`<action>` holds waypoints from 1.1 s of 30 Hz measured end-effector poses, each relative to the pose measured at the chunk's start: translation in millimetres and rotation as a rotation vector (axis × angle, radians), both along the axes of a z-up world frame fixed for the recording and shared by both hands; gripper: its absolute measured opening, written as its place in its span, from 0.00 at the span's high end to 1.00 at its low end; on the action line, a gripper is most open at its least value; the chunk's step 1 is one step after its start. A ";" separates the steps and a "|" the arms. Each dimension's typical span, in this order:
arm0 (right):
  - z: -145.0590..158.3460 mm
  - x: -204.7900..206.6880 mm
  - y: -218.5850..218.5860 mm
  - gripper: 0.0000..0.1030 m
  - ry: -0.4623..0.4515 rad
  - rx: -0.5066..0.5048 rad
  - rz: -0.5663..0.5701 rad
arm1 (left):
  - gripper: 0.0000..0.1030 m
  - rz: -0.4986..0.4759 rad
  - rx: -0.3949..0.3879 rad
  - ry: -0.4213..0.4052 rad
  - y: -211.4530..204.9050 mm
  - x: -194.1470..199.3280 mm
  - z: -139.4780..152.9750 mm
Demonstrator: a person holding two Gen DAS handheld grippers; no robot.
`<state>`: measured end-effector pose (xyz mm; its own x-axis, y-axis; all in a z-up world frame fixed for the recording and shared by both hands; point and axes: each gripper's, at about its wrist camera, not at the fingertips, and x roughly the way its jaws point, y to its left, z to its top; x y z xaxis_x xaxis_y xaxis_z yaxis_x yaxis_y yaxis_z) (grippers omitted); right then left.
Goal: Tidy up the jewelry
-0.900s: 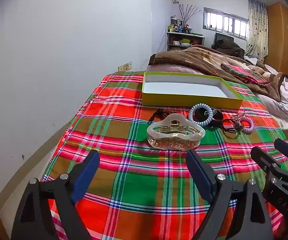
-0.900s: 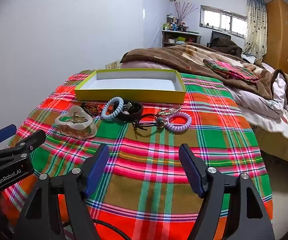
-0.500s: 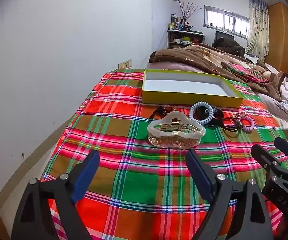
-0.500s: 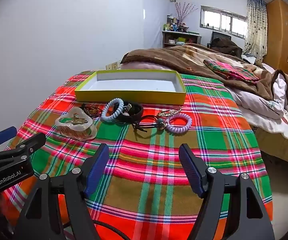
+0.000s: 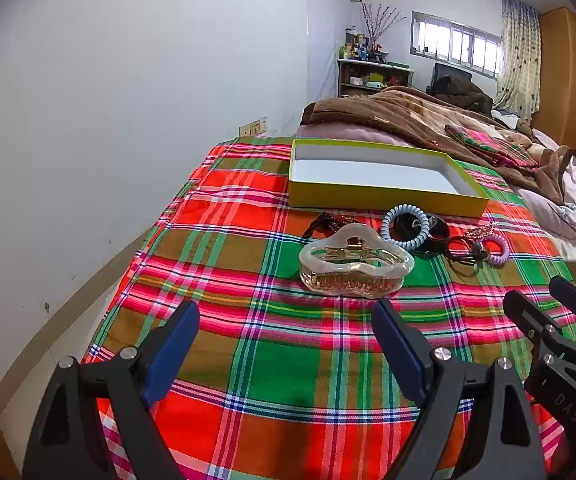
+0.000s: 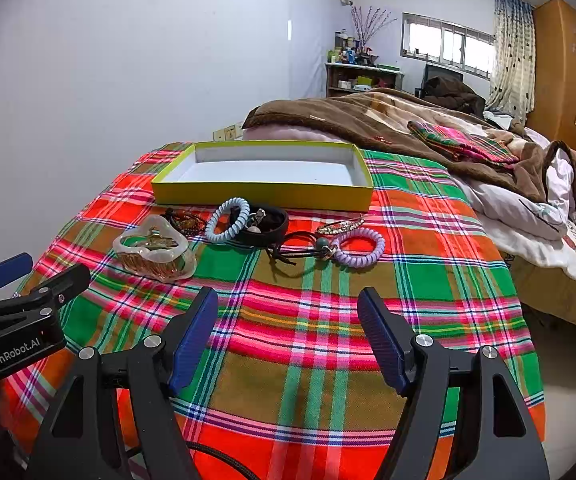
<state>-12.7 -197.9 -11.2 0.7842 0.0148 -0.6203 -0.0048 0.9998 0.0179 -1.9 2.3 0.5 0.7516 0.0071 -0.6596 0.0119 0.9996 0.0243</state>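
Note:
A shallow yellow-green box (image 5: 383,199) (image 6: 264,194) with a white, empty inside lies on the plaid cloth. In front of it lie a clear hair claw clip (image 5: 355,265) (image 6: 152,255), a pale blue spiral hair tie (image 5: 405,226) (image 6: 227,220), a black band (image 6: 266,224), dark beads (image 6: 186,219), a black elastic (image 6: 299,250), a purple spiral tie (image 5: 496,249) (image 6: 359,252) and a gold clip (image 6: 339,225). My left gripper (image 5: 286,334) is open and empty, just short of the claw clip. My right gripper (image 6: 288,322) is open and empty, short of the purple tie.
The red-green plaid cloth (image 6: 319,320) covers a surface beside a white wall (image 5: 128,100) on the left. Brown blankets and bedding (image 6: 427,128) pile up behind and to the right. The other gripper shows at each view's edge (image 5: 559,340) (image 6: 20,308).
Both views have shifted slightly; the jewelry sits a little higher in frame. Nothing was picked up, and both grippers stay open.

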 end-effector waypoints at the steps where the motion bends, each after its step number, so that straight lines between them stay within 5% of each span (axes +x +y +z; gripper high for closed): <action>1: -0.1 0.8 0.5 0.30 0.002 -0.001 -0.001 | 0.13 0.000 0.000 0.001 -0.3 -0.2 -0.3; 33: 1.2 1.1 0.4 0.30 0.004 0.000 -0.005 | 0.13 -0.002 -0.005 0.018 3.0 2.7 -1.4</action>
